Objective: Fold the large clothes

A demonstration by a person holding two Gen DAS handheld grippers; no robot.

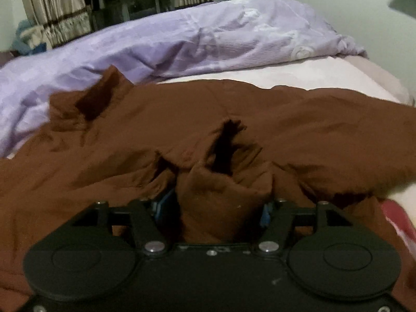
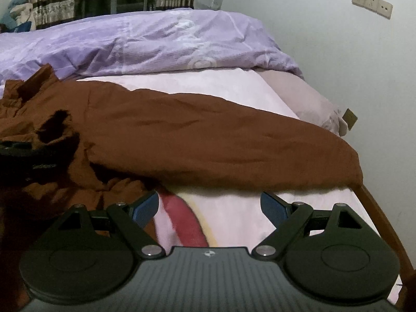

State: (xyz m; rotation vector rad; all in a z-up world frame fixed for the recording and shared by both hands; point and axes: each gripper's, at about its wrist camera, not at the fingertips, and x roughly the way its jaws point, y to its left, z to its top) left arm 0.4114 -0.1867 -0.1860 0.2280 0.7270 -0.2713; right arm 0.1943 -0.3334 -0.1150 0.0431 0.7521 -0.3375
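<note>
A large brown garment lies crumpled across the bed; in the right wrist view one long part stretches to the bed's right edge. My left gripper is shut on a bunched fold of the brown garment, which stands up between its blue pads and hides the fingertips. My right gripper is open and empty, its blue pads wide apart just above the sheet, in front of the garment's near edge. The left gripper shows dimly at the left of the right wrist view.
A lilac duvet is heaped across the far side of the bed. The pale sheet has a red print. The wooden bed rail runs down the right. A wall with a socket strip stands on the right; curtains hang behind.
</note>
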